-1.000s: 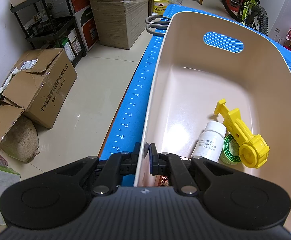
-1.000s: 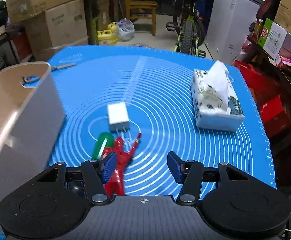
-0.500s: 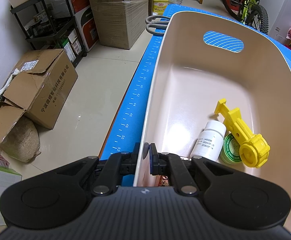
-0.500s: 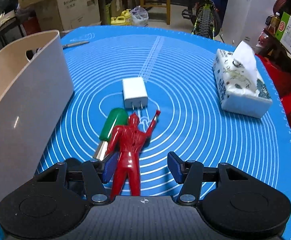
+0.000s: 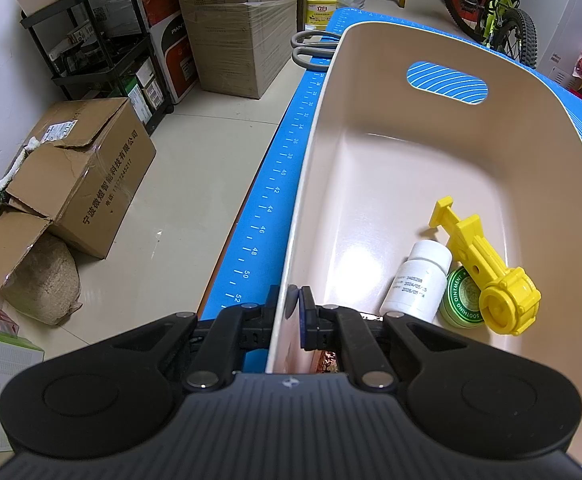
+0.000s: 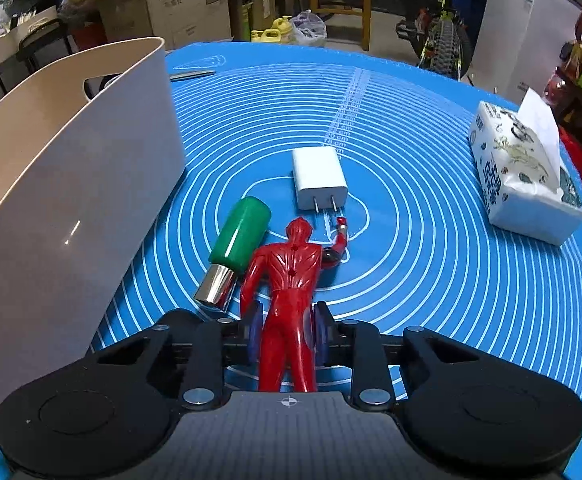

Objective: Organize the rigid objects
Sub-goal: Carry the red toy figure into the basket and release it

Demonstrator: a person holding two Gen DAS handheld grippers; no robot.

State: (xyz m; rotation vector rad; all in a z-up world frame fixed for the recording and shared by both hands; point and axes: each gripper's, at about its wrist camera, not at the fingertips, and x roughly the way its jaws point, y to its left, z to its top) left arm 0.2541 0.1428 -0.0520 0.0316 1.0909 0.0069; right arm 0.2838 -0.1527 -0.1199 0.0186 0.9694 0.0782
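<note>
My left gripper (image 5: 291,312) is shut on the near left wall of the beige bin (image 5: 315,168). Inside the bin lie a white pill bottle (image 5: 417,282), a green ointment tin (image 5: 463,300) and a yellow plastic toy (image 5: 487,276). My right gripper (image 6: 287,334) is shut on the legs of a red action figure (image 6: 287,272) lying face down on the blue mat (image 6: 431,260). A green and silver cylinder (image 6: 235,244) lies just left of the figure. A white charger plug (image 6: 319,178) lies beyond it. The bin (image 6: 63,200) stands to the left in the right wrist view.
A tissue pack (image 6: 523,196) sits at the mat's right edge. Grey scissors (image 5: 311,48) lie behind the bin at the mat's far edge. Cardboard boxes (image 5: 71,172) and a shelf (image 5: 103,48) stand on the floor to the left. A bicycle (image 5: 495,4) stands behind.
My right gripper moved forward over the red figure and closed on its legs. My left gripper stays clamped on the bin wall.
</note>
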